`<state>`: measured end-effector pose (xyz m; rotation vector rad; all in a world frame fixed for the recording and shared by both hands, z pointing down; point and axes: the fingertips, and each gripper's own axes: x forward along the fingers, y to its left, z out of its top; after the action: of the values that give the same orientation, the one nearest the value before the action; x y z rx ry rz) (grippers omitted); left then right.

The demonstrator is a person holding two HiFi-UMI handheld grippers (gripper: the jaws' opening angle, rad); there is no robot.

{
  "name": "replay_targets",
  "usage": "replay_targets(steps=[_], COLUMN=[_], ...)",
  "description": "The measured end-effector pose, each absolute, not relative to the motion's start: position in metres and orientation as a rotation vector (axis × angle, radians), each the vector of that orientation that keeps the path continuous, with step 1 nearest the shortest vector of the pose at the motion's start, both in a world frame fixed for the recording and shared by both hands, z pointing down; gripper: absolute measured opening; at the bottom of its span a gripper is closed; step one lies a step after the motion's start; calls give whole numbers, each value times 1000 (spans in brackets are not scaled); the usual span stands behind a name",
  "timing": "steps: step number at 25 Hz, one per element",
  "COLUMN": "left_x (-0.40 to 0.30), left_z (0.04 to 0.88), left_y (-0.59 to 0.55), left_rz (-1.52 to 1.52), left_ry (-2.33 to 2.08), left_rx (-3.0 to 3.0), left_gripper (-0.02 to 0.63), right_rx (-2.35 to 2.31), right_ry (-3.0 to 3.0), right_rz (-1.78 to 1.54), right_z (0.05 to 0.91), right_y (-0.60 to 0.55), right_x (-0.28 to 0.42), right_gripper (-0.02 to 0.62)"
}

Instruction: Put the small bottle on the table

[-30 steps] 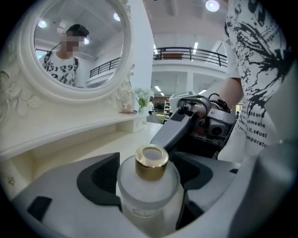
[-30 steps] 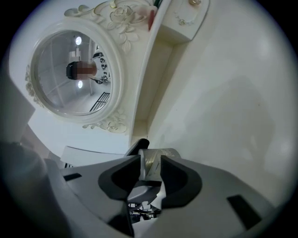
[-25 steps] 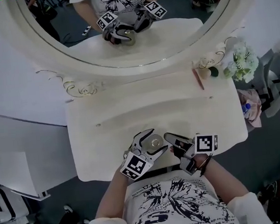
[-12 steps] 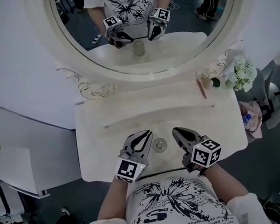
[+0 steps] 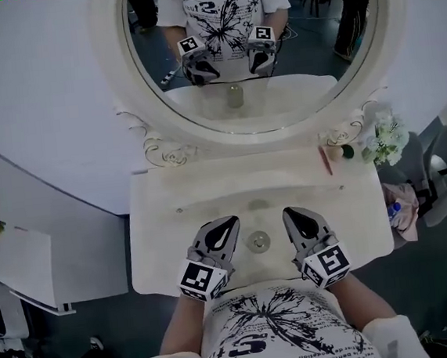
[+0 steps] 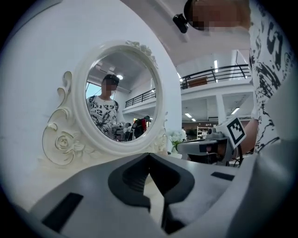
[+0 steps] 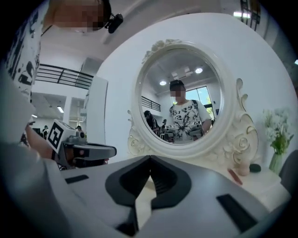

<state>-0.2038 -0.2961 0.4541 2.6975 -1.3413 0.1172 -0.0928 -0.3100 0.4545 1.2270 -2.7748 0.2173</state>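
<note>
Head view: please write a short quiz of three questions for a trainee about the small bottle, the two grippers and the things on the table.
1. True or false: the small bottle stands on the table between the left gripper and the right gripper, and neither touches it.
2. Choose one. The jaws of both grippers are: A) wide open; B) shut with nothing between them; C) shut on the bottle.
3. Fill the gap: the flowers stand at the far corner of the table on the person's ____ side.

Key: 1 true; 2 B; 3 right.
</note>
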Motion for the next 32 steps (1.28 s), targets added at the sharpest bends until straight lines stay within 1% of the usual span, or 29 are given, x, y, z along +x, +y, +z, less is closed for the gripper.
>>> replay_targets(steps=[6, 32], left_x=[-208, -184], left_z=[444, 431], left_y=[-295, -272], left_rz=[180, 197], left_ry=[-1427, -1393], left_rx=[2710, 2761], left_gripper=[20, 20], right_rx=[1134, 1095], right_ry=[-2786, -2808], right_rz=[84, 119], right_z=[441, 437], right_y=[-297, -279], right_x=[-97, -99], right_gripper=[17, 17])
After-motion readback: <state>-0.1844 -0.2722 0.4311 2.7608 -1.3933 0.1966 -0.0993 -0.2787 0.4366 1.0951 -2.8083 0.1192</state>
